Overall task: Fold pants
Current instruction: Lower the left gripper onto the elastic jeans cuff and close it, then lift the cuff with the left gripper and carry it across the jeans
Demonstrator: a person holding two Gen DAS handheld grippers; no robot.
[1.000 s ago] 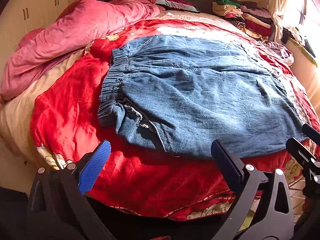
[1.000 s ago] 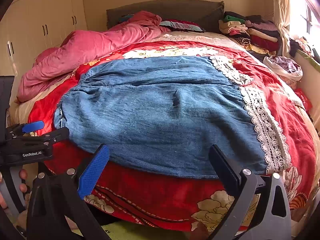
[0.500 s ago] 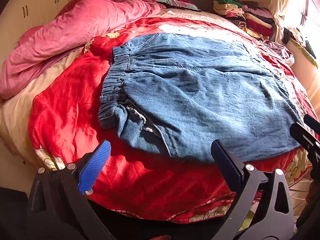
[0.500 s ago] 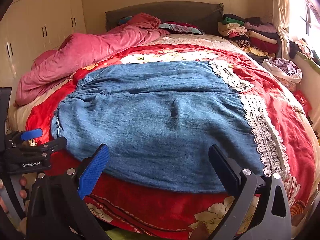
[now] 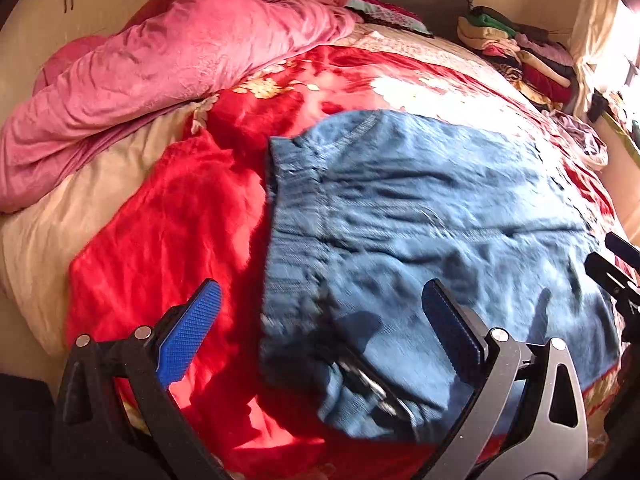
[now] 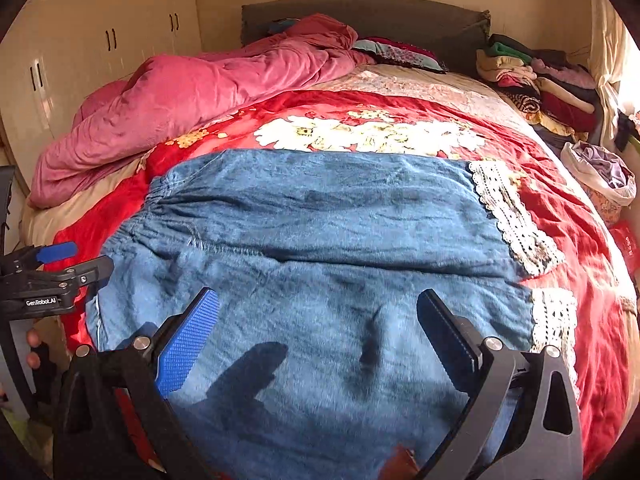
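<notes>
My blue denim pants [image 6: 320,264] with white lace cuffs lie spread flat on the red floral bedspread [image 6: 580,216], not yet folded. My left tool [image 5: 320,340] and right tool [image 6: 316,340] hover spread, empty.

The blue denim pants [image 6: 320,264] are spread flat across the red floral blanket [image 6: 584,248] on the bed. A crumpled pink duvet [image 6: 192,100] is heaped behind them to the left, and a stack of folded clothes [image 6: 536,80] is piled at the far right.
</notes>
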